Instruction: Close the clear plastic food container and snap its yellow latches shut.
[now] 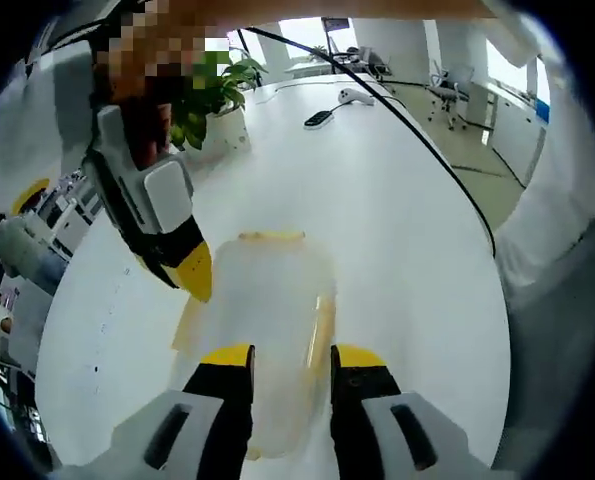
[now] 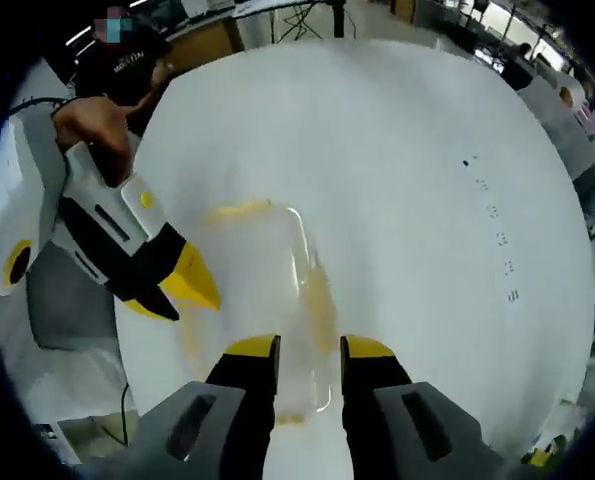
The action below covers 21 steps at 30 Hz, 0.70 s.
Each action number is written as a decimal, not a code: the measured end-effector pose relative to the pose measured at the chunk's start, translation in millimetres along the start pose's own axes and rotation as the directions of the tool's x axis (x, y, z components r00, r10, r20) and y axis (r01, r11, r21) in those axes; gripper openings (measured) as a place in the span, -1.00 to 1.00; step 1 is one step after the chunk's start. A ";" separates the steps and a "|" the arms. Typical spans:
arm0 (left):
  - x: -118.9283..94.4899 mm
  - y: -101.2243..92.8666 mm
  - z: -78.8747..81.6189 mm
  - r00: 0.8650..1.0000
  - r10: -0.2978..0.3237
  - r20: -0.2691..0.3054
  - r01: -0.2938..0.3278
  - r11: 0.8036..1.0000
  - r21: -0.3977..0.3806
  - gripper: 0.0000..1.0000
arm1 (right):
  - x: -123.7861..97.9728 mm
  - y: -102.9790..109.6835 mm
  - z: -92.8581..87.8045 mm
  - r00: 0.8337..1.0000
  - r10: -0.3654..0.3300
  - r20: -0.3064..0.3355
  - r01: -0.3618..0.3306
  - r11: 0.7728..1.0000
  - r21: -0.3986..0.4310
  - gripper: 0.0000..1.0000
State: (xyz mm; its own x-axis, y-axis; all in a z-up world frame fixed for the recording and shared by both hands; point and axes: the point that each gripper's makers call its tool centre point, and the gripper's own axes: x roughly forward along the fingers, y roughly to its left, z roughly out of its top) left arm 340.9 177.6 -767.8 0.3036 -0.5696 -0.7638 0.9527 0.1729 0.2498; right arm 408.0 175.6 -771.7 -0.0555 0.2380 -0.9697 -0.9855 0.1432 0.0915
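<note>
- Where the left gripper view looks down its own jaws, left gripper (image 1: 292, 357) spread a little, black jaws with yellow tips, nothing pinched between them.
- Straight ahead of those tips and partly beneath them, clear plastic food container (image 1: 267, 330) lying on the white table (image 1: 407, 250); walls so pale against the tabletop that edges blur.
- Hard to tell whether the lid sits fully down.
- Along the container's far end, yellow latch (image 1: 271, 237); another latch (image 1: 323, 330) along the side just ahead of the right-hand jaw, faint through the plastic; open or snapped, cannot tell.
- Up and to the left, right gripper (image 1: 194, 272) reaching in, yellow tip at the container's corner; contact unclear, jaw gap hidden from this side.
- Farther off beyond the container, potted plant (image 1: 212, 95), black remote (image 1: 318, 119) and a black cable (image 1: 407, 120) across the table.
- In the right gripper view, right gripper (image 2: 309, 347) slightly parted, tips over the container (image 2: 262, 300) near its end, gripping nothing visible.
- To the left there, left gripper (image 2: 182, 285) with yellow tips beside the container's side.
</note>
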 end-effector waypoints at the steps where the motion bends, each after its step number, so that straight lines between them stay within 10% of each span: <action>1: 0.8 1.0 0.5 1.000 0.001 -0.003 -0.001 1.000 0.003 -0.54 | 3.1 1.8 0.8 1.000 0.010 -0.022 -0.011 1.000 -0.026 -0.51; 21: 16.7 0.5 -0.8 0.998 0.023 -0.064 -0.011 0.985 0.171 -0.32 | 14.3 8.8 6.0 0.978 0.072 -0.194 -0.099 0.986 -0.133 -0.45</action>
State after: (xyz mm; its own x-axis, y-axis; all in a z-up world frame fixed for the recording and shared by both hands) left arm 346.4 168.8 -780.9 0.3251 -0.5127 -0.7946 0.9335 0.0398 0.3563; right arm 399.5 186.1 -783.4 -0.1564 0.0569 -0.9860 -0.9877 -0.0096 0.1561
